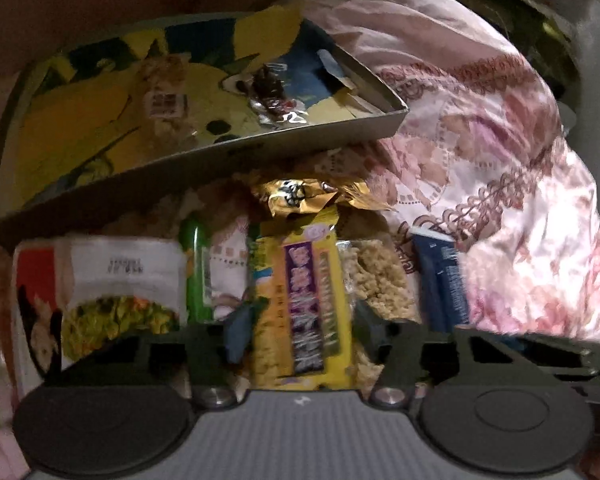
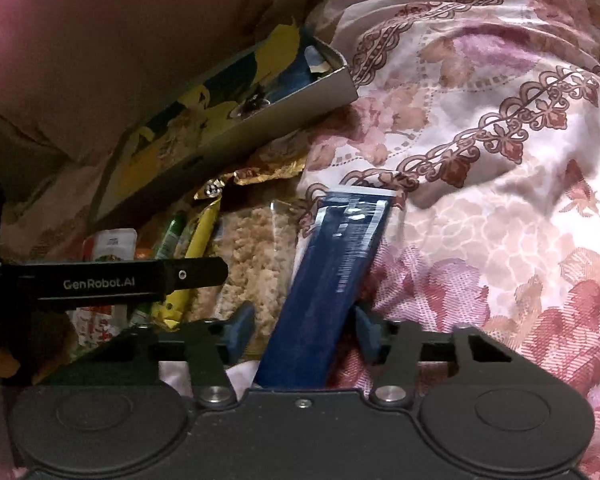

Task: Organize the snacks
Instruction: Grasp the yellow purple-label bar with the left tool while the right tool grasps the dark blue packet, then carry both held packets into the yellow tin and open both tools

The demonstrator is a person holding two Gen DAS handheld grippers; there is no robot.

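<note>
Yellow snack pack [image 1: 300, 304] – purple-labelled – between left claw [image 1: 300, 332] pads; right claw [image 2: 304, 332] straddles blue packet [image 2: 328, 280], grips unclear.

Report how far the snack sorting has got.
Done: one small dark snack lies in the box. In hand: left gripper brackets the yellow pack; right gripper brackets the blue pack. Left: white pouch, green tube, gold wrapper on the bedspread.
</note>
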